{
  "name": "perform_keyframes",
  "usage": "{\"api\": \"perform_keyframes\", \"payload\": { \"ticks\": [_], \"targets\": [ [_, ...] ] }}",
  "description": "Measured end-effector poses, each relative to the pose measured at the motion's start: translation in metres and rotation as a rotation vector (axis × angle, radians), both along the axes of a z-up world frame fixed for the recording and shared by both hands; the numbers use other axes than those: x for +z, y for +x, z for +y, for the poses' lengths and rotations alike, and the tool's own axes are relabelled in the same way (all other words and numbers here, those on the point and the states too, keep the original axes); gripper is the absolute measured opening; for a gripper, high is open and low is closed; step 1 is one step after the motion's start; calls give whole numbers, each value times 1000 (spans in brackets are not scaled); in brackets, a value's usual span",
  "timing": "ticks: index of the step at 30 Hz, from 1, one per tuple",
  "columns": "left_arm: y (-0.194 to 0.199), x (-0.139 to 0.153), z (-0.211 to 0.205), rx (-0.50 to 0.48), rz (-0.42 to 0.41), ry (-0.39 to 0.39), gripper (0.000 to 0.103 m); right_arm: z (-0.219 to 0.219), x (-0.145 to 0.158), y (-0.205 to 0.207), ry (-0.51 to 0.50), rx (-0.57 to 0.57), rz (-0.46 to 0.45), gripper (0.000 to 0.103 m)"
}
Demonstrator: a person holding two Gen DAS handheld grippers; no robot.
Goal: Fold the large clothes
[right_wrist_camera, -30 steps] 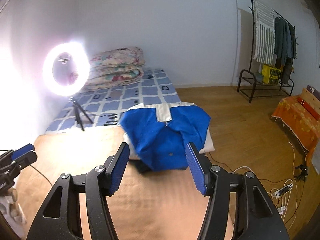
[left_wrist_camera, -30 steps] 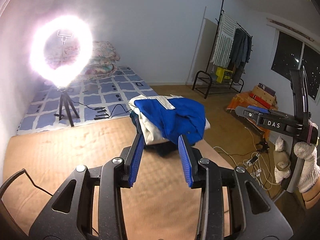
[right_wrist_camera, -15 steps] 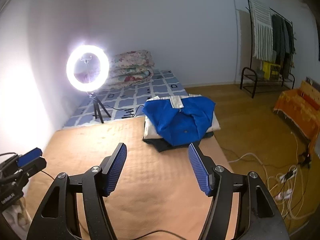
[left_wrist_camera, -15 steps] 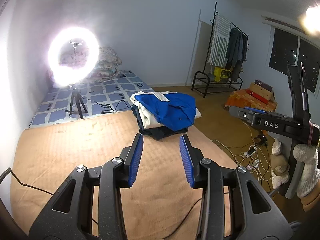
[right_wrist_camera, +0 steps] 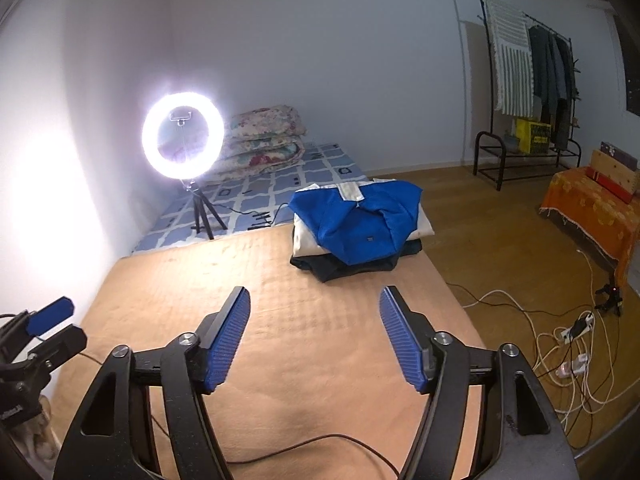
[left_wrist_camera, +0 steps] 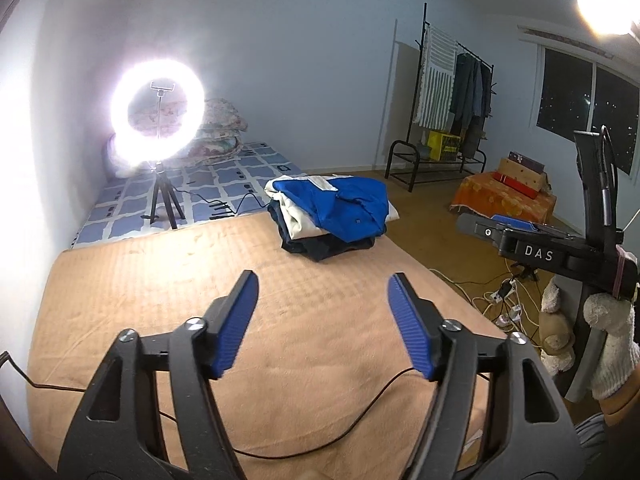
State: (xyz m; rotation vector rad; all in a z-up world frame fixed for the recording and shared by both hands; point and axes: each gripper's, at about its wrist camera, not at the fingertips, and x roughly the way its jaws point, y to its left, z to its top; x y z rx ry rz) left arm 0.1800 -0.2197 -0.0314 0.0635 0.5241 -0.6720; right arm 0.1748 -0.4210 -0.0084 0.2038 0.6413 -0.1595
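Both tongs stand apart with nothing between their pads, the jaws having just been opening: left gripper at lower centre of its frame, right gripper likewise. Each hangs over bare tan blanket. Stack of folded clothes lies ahead, above centre in both views, well apart from either set of tips; blue jacket on top, pale and dark layers under. Stack's long axis runs roughly across the frame. From the right tongs it sits a little right of centre (right hand looks slightly nearer, by my guess). Nothing stands between tongs and stack. A thin black cable crosses the blanket under the jaws. Ring light upper left; clothes rack upper right.
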Motion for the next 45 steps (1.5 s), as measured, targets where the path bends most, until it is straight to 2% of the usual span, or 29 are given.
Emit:
{"api": "perform_keyframes", "payload": {
  "ticks": [4, 9, 13, 18, 20, 23, 29, 45],
  "targets": [
    [-4, -7, 7, 13, -10, 13, 82, 5, -8, -2, -2, 0, -1, 73],
    [-9, -16, 11, 19, -6, 32, 84, 14, -16, -6, -33, -3, 16, 74],
    [-12, -21, 12, 26, -10, 43, 92, 19, -17, -11, -50, -10, 8, 80],
    [-16, -23, 11, 31, -11, 61, 95, 28, -18, -16, -88, -25, -3, 80],
    [-17, -23, 10, 37, -9, 67, 103, 30, -20, -17, -90, -23, 0, 81],
    [-19, -23, 12, 57, -13, 60, 103, 31, -20, -19, -87, -28, -1, 81],
    [-24, -28, 11, 80, -22, 94, 103, 31, -24, -21, -80, -50, -12, 82],
    [-26, -30, 14, 91, -23, 97, 103, 29, -27, -20, -102, -55, 7, 82]
  ]
}}
